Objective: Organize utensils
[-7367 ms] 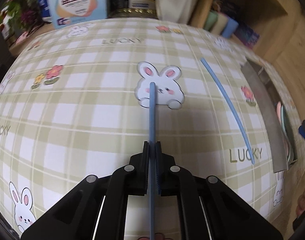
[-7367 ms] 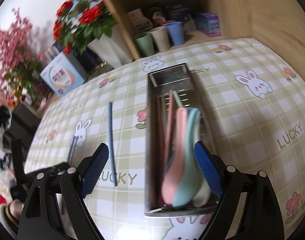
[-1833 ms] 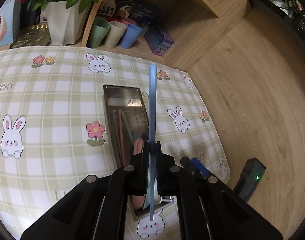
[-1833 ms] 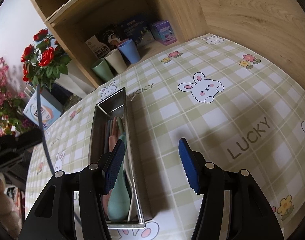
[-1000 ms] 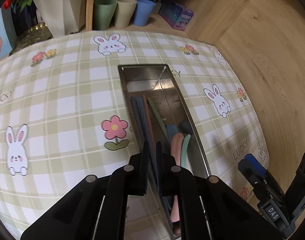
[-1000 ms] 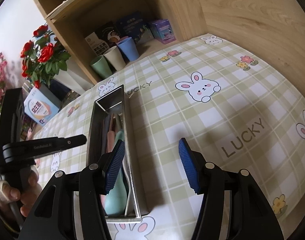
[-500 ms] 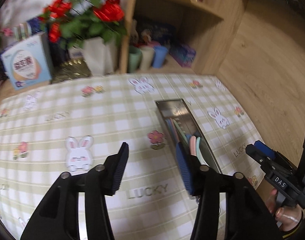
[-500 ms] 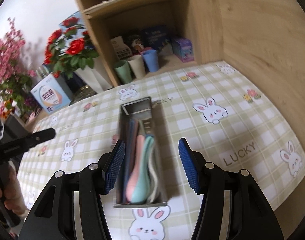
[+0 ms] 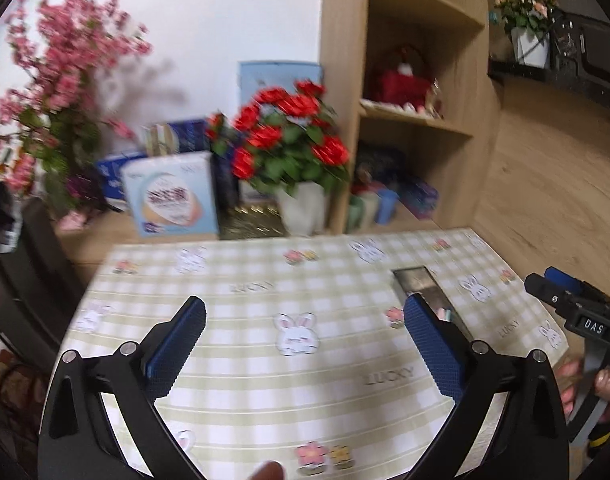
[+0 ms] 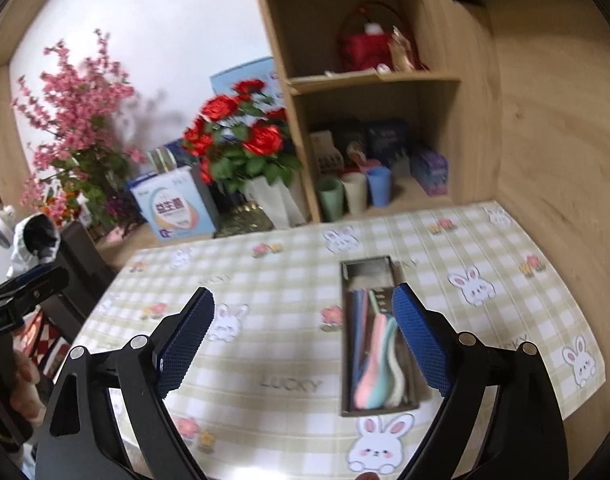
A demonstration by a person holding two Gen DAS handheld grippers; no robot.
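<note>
A checked tablecloth (image 10: pixel 289 280) with rabbits covers the table before a wooden shelf. At left, the left gripper (image 9: pixel 305 330) has just been opening; its jaws gape with nothing between them. The right gripper (image 10: pixel 303 326), likewise just opened, is empty. Toward the right, the metal tray (image 10: pixel 365 266) holds chopsticks (image 10: pixel 361 320) and spoons (image 10: pixel 379 372).

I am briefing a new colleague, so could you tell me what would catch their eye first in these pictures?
Probably the metal tray on the bunny-print tablecloth, holding pastel spoons and chopsticks. Behind it, red roses in a white pot stand beside the wooden shelf. Both the left gripper and right gripper hang open and empty above the table.
</note>
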